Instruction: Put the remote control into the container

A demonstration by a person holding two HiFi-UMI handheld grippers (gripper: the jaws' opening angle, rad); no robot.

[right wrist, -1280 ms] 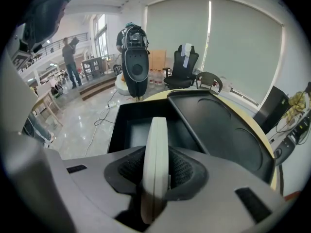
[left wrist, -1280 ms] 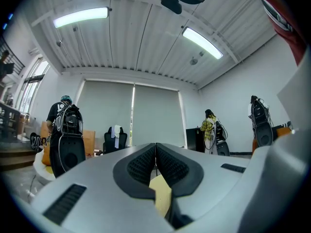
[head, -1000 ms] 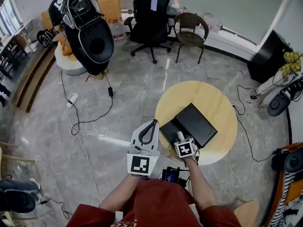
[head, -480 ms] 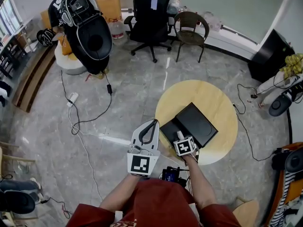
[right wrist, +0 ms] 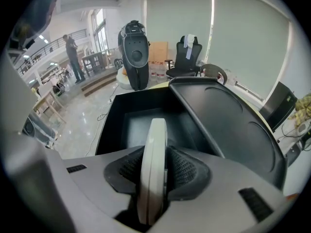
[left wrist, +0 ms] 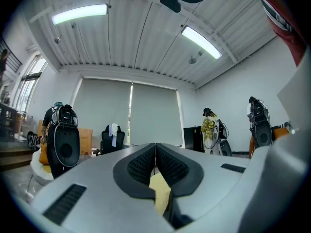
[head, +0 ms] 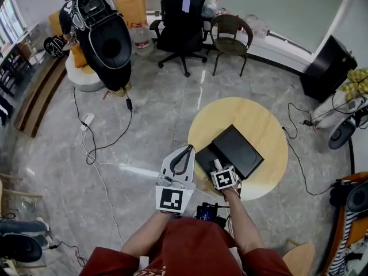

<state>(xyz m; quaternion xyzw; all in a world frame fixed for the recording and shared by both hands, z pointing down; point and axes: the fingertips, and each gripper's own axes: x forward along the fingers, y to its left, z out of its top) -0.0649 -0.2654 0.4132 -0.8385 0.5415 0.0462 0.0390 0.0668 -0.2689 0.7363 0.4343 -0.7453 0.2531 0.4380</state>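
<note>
My right gripper (right wrist: 156, 168) is shut on a white remote control (right wrist: 154, 149), held edge-on between the ribbed pads. It hangs over the open black container (right wrist: 112, 125), whose lid (right wrist: 228, 125) leans open to the right. In the head view the remote (head: 218, 165) pokes out ahead of the right gripper (head: 220, 170), above the near left part of the container (head: 202, 156) on the round table. My left gripper (head: 183, 153) is off the table's left edge. In the left gripper view the left gripper (left wrist: 155, 160) points level, shut, with nothing between its pads.
The container stands on a round yellow table (head: 256, 115). Cables (head: 92, 145) run over the grey floor. A black office chair (head: 183, 22) and a brown chair (head: 231, 36) stand beyond the table. A person with black gear (head: 103, 36) is at the far left.
Neither gripper nor the remote has moved. Only the person with the black gear at the far left has shifted slightly.
</note>
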